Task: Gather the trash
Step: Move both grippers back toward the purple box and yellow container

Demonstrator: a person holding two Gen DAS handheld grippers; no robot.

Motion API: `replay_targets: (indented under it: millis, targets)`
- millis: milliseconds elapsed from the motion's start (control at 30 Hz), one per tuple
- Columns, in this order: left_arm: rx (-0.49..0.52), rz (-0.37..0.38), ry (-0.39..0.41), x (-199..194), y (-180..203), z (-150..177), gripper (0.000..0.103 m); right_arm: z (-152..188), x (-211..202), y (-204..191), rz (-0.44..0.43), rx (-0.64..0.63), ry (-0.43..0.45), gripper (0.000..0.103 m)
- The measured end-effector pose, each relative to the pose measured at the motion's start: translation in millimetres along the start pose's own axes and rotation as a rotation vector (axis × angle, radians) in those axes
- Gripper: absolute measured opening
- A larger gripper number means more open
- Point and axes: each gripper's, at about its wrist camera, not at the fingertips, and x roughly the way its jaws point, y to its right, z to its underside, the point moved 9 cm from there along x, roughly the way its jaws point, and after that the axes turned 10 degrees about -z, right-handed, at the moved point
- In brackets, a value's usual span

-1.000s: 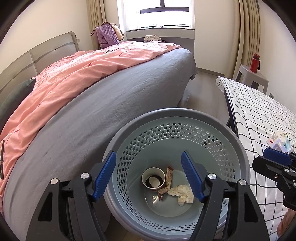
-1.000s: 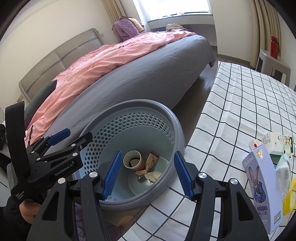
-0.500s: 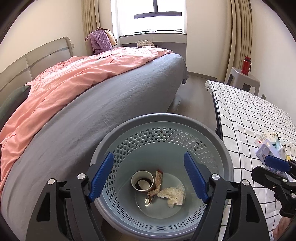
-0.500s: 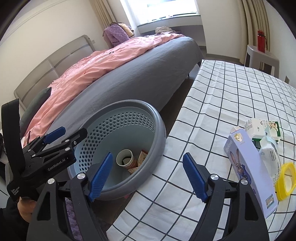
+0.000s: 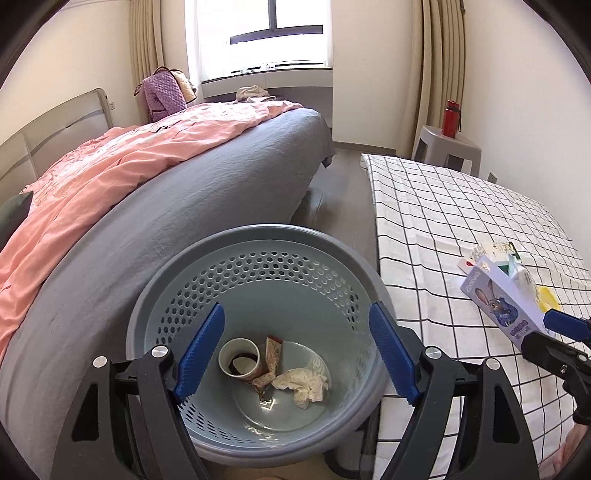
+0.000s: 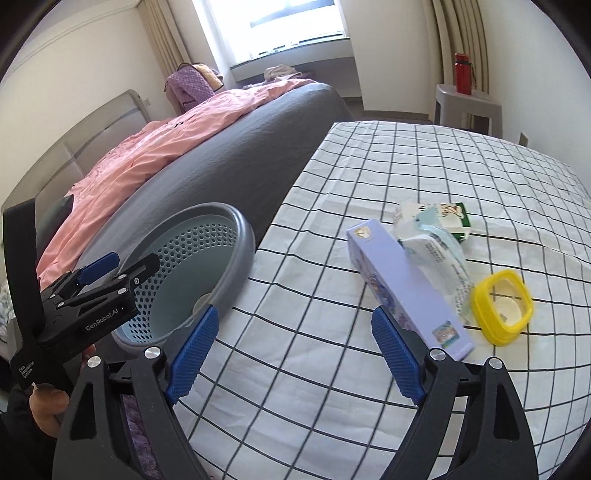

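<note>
Beside grey bed [image 5: 207,192], checked tablecloth [image 6: 369,166], bright window [image 5: 258,33]

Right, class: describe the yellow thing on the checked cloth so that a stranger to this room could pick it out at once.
Start at the table with the checked cloth, right of the grey bed. A small pile of packaging lies on it, led by a long lilac box. The yellow ring sits at the pile's right edge: a rounded-square rim, the only bright yellow item there.

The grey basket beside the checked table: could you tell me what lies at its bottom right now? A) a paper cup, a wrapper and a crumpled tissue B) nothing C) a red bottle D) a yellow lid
A: the left wrist view shows a paper cup, a wrapper and a crumpled tissue on the basket floor.
</note>
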Motion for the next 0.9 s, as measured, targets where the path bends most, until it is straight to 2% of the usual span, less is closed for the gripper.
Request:
replay_targets:
  millis: [267, 467, 633, 900]
  targets:
    - [0.084, 0.092, -0.003, -15, 58, 13, 0.077, 6, -43, 53, 0.079, 0.073, 0.036, 0.085]
    - [0.138, 0.121, 0.006, -23, 90, 23, 0.077, 9, -62, 94, 0.159, 0.089, 0.036, 0.085]
    - [0.143, 0.129, 0.000, -25, 104, 28, 0.077, 15, -64, 125, 0.212, 0.098, 0.016, 0.085]
    - [0.155, 0.117, -0.006, -21, 115, 30, 0.077, 21, -45, 156, 0.271, 0.098, -0.036, 0.085]
